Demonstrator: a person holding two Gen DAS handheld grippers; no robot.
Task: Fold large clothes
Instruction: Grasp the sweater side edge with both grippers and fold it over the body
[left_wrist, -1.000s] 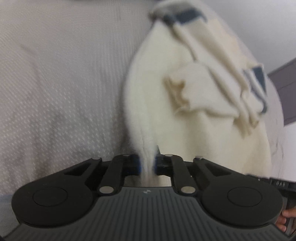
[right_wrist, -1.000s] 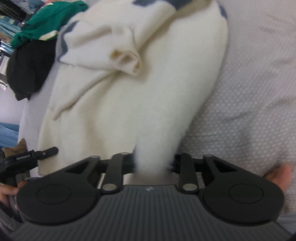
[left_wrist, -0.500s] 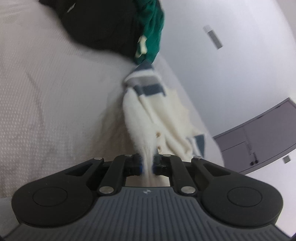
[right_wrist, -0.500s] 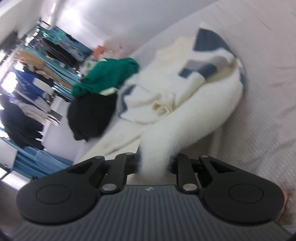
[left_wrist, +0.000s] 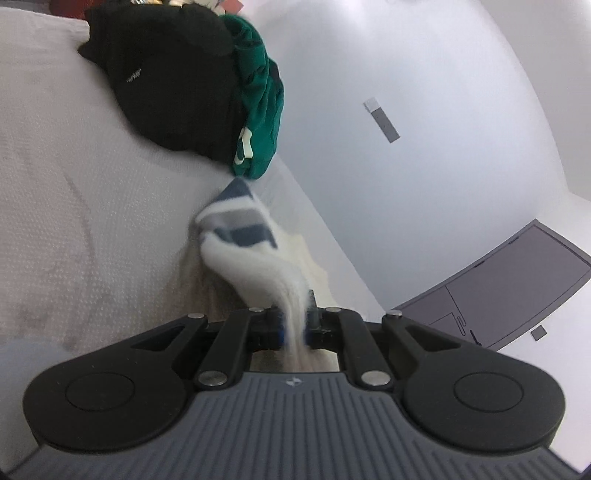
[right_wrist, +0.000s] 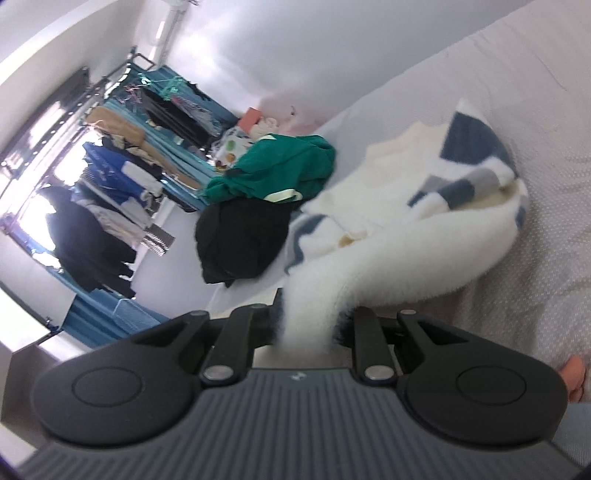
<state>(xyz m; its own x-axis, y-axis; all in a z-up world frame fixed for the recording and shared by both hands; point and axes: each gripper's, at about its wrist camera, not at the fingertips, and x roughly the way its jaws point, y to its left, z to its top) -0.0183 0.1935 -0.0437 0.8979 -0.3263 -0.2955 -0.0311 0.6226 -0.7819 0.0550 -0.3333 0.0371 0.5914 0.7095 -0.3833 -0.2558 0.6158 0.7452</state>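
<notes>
Fingers of the left gripper (left_wrist: 294, 325) pinch a thin fold of the cream sweater (left_wrist: 258, 266), which streams away toward 12 o'clock and ends in a cuff banded in blue and grey. In the right wrist view the right gripper (right_wrist: 308, 325) is clamped on a thicker, fuzzy bunch of the same sweater (right_wrist: 424, 240), the cloth filling the gap between its fingers and rising toward 1 o'clock, where the rest lies heaped on the bed (right_wrist: 554, 155). At 3 o'clock in that view, low at the edge, part of a hand (right_wrist: 574, 380) shows. The bed cover (left_wrist: 74, 221) is pale pinkish-grey with a fine dotted weave and soft creases. Farther off, at 11 o'clock in the left wrist view, a black garment (left_wrist: 173, 85) lies against a green one (left_wrist: 262, 118) near the bed's edge. Beyond stands a plain white wall (left_wrist: 424, 92), with a grey cabinet (left_wrist: 509, 288) at 3 o'clock. At 10 o'clock in the right wrist view, a clothes rack (right_wrist: 110, 155) holds hanging clothes before a bright window.
</notes>
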